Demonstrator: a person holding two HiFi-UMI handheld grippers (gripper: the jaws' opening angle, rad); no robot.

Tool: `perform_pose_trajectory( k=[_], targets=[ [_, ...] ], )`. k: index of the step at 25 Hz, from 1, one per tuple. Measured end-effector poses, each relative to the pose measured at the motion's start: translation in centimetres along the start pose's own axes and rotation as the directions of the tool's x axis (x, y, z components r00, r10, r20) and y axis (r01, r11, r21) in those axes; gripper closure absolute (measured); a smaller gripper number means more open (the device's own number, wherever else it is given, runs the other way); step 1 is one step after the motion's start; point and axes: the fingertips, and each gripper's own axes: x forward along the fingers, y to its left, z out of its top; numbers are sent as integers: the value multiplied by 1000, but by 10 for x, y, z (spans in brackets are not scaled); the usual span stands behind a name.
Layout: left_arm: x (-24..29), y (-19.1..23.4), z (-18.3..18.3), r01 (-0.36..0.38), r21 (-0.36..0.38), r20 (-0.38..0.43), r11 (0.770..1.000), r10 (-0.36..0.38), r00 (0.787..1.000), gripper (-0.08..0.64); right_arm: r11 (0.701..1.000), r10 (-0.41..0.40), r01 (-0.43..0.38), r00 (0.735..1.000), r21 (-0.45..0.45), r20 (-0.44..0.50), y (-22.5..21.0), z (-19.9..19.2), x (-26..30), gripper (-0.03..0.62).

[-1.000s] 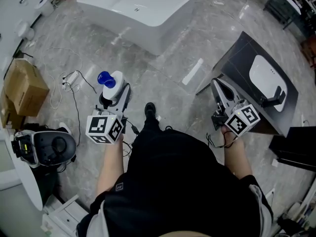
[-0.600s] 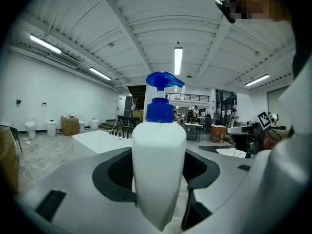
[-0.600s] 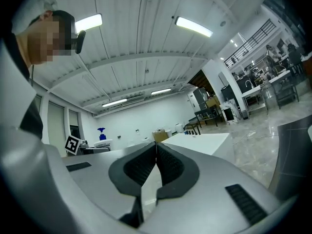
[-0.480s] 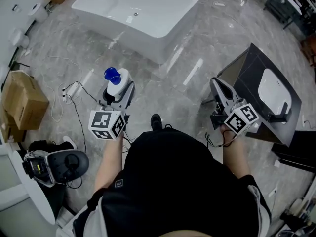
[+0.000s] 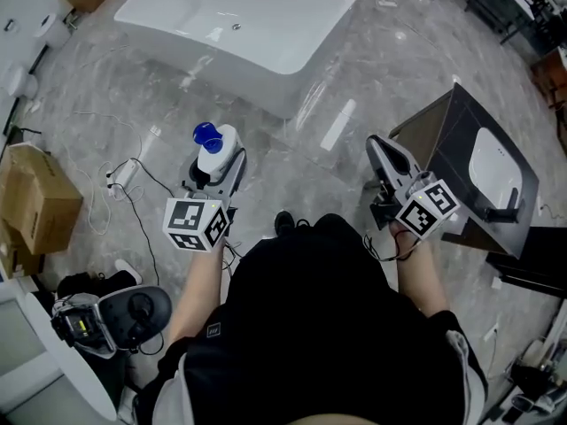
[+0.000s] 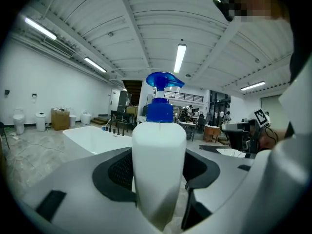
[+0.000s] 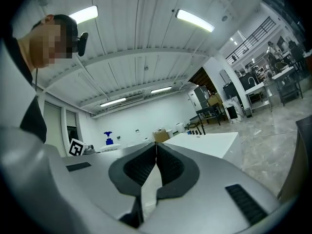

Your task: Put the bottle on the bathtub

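Note:
A white pump bottle [image 5: 213,153] with a blue cap stands upright between the jaws of my left gripper [image 5: 216,159], which is shut on its body. In the left gripper view the bottle [image 6: 158,160] fills the middle, the dark pads [image 6: 120,172] pressing its sides. The white bathtub [image 5: 257,47] lies on the floor ahead, beyond the bottle, and shows again as a bathtub [image 6: 92,138] behind the jaws. My right gripper [image 5: 383,156] is held at the right, shut with nothing in it; its jaws meet tip to tip in the right gripper view [image 7: 156,147].
A dark stand with a white basin [image 5: 496,171] is close on the right. Cardboard boxes [image 5: 35,197] and loose cables [image 5: 124,171] lie on the marble floor at the left. A grey machine [image 5: 111,317] sits at lower left. Open floor lies between me and the tub.
Both grippers and the bottle have moved forward toward the bathtub, which now sits nearer in the head view. The grip on the bottle is unchanged.

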Motion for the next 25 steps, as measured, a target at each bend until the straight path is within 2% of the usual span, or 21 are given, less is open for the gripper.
perform_pose_trajectory(
  k=[5,9,14,19,25],
  targets=[
    [26,6,-4,9,-16,-15,1000,-9,1000,288,999,-24,25,1000,42,-15,-27,-2,11,563],
    [56,7,-2,-4,-18,-39,1000,3,999,288,998,-4,6,1000,62,-25,-54,2,25,563],
    [102,12,17,-50,-2,-53,999,50,997,288,998,27,-25,999,63,-27,-106,22,47,563],
    [153,11,39,-83,-7,-59,997,82,995,288,996,86,-84,996,37,-30,-158,54,77,563],
    [192,13,44,-162,-52,-37,985,160,986,288,980,191,-184,976,69,-103,-200,48,112,563]
  ],
)
